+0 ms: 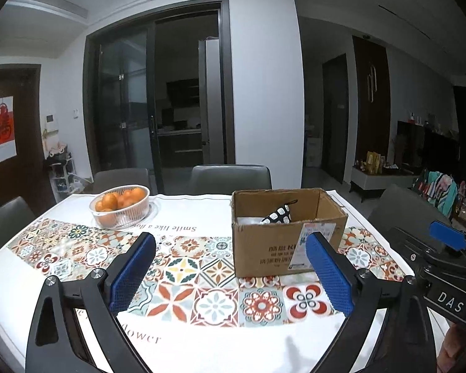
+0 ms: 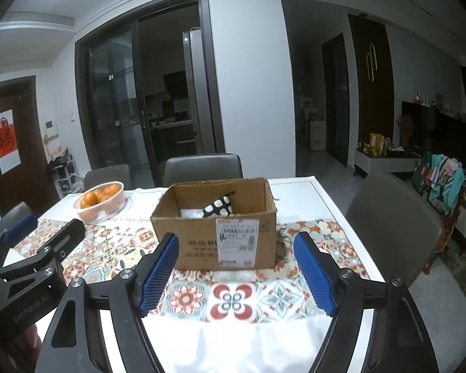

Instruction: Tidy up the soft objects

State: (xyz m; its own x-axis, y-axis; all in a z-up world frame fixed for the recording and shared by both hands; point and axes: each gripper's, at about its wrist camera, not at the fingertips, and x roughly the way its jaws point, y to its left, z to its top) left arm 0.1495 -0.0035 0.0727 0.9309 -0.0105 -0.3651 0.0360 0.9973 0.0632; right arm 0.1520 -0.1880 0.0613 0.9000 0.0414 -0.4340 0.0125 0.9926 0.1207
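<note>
Both the left gripper [image 1: 230,272] and right gripper [image 2: 236,270] are hovering empty, jaws spread, short of the cardboard box [image 2: 214,236], where a black-and-white patterned soft item [image 2: 218,207] is lying inside; sorting is likely finishing, next move calling for locating any remaining item.

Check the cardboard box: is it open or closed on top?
Open. The cardboard box stands upright with no flaps over its top, and a black-and-white patterned soft item shows inside it in both views.
</note>
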